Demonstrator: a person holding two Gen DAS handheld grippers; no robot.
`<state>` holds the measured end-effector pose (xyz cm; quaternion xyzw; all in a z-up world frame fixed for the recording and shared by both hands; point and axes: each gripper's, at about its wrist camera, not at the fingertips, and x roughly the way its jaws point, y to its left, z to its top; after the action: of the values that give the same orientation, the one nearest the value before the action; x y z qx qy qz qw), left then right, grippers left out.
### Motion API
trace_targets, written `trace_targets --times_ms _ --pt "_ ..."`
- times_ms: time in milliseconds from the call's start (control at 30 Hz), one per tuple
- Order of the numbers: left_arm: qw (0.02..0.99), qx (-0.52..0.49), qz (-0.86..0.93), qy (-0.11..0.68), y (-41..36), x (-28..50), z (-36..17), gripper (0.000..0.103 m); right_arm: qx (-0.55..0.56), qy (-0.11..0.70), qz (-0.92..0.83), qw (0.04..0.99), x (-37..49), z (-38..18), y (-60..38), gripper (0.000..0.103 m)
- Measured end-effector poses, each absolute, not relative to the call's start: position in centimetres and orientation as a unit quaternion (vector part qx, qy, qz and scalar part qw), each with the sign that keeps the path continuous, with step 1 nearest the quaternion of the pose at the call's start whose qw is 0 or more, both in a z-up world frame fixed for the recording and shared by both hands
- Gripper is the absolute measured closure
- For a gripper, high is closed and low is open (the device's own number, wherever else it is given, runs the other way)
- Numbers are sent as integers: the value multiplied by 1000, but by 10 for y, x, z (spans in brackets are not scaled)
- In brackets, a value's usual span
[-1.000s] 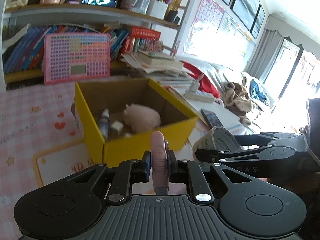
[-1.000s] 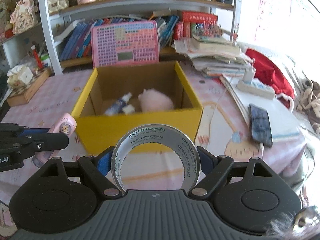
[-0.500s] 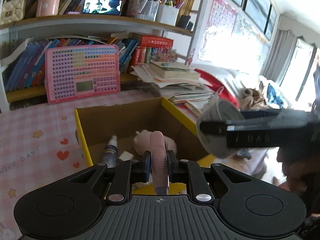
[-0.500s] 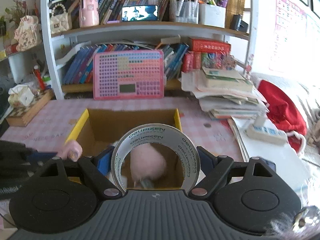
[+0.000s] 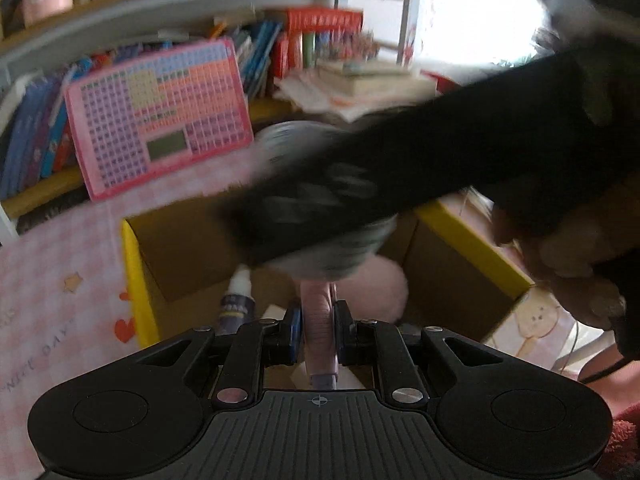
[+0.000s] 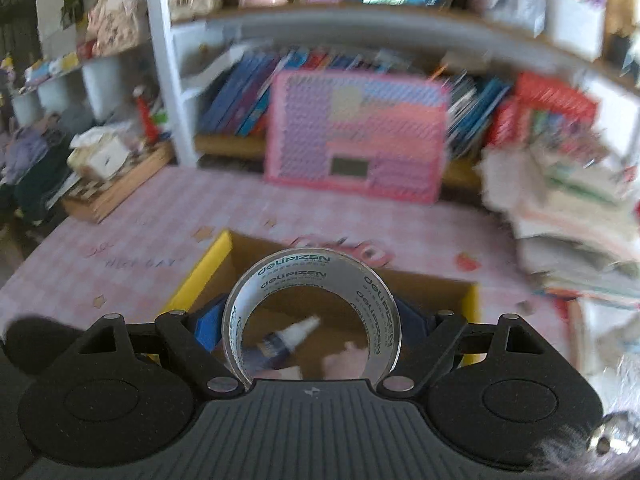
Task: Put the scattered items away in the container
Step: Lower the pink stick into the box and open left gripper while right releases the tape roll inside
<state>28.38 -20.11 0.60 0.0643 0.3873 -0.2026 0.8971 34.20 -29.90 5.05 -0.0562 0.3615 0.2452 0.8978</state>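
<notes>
My left gripper is shut on a thin pink item, held over the open yellow cardboard box. Inside the box lie a small dropper bottle and a fluffy pink toy. My right gripper is shut on a roll of clear tape and hovers above the same box; the bottle shows through the roll. In the left wrist view the right gripper with its tape crosses blurred over the box, a hand behind it.
A pink keyboard toy leans against bookshelves behind the box. Stacked papers and books sit to the right, a wooden tray with clutter at the left. The pink checked tablecloth surrounds the box.
Both grippers have moved forward over the box with their items. The right gripper with the tape has swung leftward across the left wrist view, now above the box's middle.
</notes>
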Motion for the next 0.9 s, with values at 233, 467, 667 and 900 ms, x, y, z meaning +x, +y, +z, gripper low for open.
trace_targets --times_ms 233,467,667,900 --pt "887 76 -192 414 -215 300 -12 88 -48 452 276 847 395 7 -270 20" --pt "880 59 -177 436 -213 309 -22 87 -56 477 292 827 413 -13 -258 20" --pt "888 42 -162 429 -210 309 -21 85 -41 485 299 820 416 -19 -259 19" --pt "898 56 -154 409 -220 292 -14 61 -30 477 301 825 412 -11 -266 17"
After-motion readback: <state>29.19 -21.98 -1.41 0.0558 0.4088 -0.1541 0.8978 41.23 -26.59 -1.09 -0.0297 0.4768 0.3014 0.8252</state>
